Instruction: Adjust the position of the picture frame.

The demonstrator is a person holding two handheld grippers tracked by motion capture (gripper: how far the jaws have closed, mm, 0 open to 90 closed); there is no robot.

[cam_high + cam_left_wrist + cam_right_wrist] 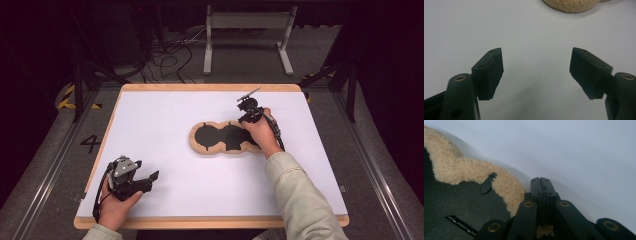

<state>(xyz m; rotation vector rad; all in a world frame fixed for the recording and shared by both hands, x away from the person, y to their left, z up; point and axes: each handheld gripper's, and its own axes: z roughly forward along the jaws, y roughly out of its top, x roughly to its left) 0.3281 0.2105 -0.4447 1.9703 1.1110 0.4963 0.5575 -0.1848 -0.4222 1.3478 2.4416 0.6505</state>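
The table (pixel 165 107) is presenting a flat, matte white work surface, rectangular, bordered by a pale wooden edge with rounded corners. It is standing on a grey carpeted floor (pixel 45 170), with dark rails running along both sides.

The fleece-edged pad (pixel 220 138) is lying flat on the white surface, right of centre and toward the far half of the table. Its outline is lobed, like overlapping circles. The inner field is dark grey, felt-like cloth; the rim is a band of curly, cream-coloured fleece. In the right gripper view the fleece rim (pixel 469 173) is showing a woolly, nubbed texture, and a small dark leaf-shaped tab (pixel 487 185) is lying across the boundary between cloth and fleece. A narrow black strip (pixel 461 225) is sitting on the dark cloth.

The right gripper (pixel 248 109) is resting at the pad's far right lobe, held by the person's right hand in a pale sleeve. Its two black jaws are pressing fully together, pad face against pad face, beside the fleece edge; nothing is visible between them.

The left gripper (pixel 147 179) is sitting at the near left of the table, well apart from the pad. Its jaws are standing wide apart over bare white surface, gripping nothing. The rubbery black pads (pixel 489 72) are wedge-shaped.
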